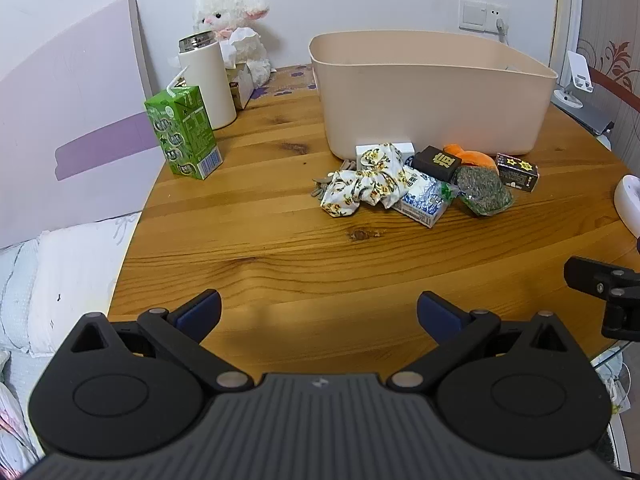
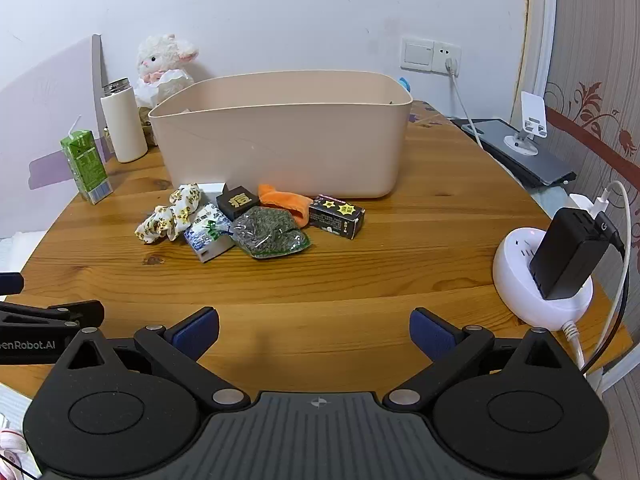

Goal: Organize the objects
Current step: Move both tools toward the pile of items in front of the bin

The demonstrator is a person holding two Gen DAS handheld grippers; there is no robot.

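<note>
A beige plastic bin [image 1: 432,92] [image 2: 280,140] stands on the round wooden table [image 1: 280,248] [image 2: 360,280]. In front of it lies a pile: a floral cloth [image 1: 364,180] [image 2: 172,214], a blue-white packet [image 1: 424,200] [image 2: 206,236], a black box with a gold character [image 1: 438,162] [image 2: 238,200], an orange cloth [image 1: 472,154] [image 2: 286,200], a bag of dried greens [image 1: 482,190] [image 2: 270,232] and a black box with yellow stars [image 1: 518,172] [image 2: 336,216]. My left gripper [image 1: 318,312] and right gripper [image 2: 314,330] are both open and empty, near the table's front edge.
A green drink carton [image 1: 184,136] [image 2: 86,172], a white flask [image 1: 208,80] [image 2: 122,120] and a plush lamb [image 1: 236,28] [image 2: 164,60] stand at the back left. A white charging base with a black adapter [image 2: 556,264] sits at the right edge. A phone stand [image 2: 528,128] is further back.
</note>
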